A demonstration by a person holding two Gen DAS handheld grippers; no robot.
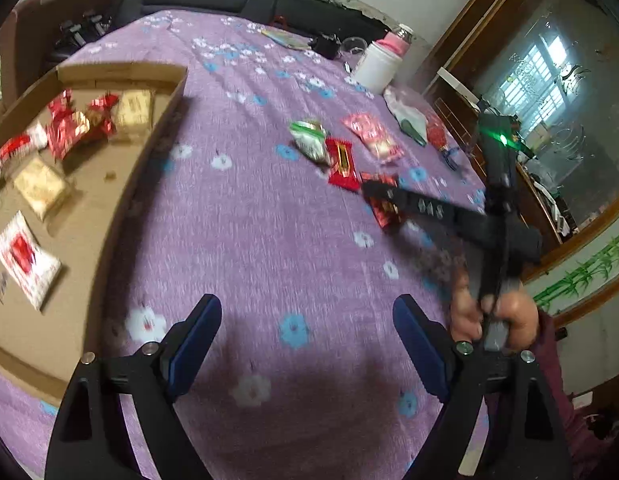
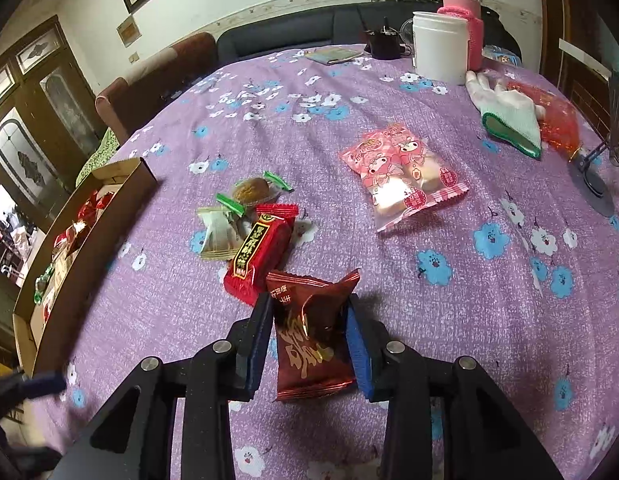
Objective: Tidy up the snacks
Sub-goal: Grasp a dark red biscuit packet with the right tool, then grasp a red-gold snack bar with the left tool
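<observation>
My right gripper (image 2: 307,316) is shut on a dark red snack packet (image 2: 311,336), held just above the purple flowered tablecloth. Beyond it lie a bright red packet (image 2: 259,254), a beige packet (image 2: 217,236), a green-ended wrapped cake (image 2: 251,192) and a pink cartoon packet (image 2: 401,176). My left gripper (image 1: 307,320) is open and empty over bare cloth. A shallow cardboard box (image 1: 157,128) with several snacks in it sits to its left; the box also shows in the right wrist view (image 2: 121,176). The right gripper (image 1: 385,196) shows in the left wrist view over the loose snacks.
A white tub (image 2: 439,46), a pink-sleeved jar (image 2: 461,12), a white glove (image 2: 505,112) and a red plastic bag (image 2: 557,116) stand at the table's far right. A dark sofa (image 2: 289,32) runs behind the table. A black object (image 2: 383,42) sits at the back.
</observation>
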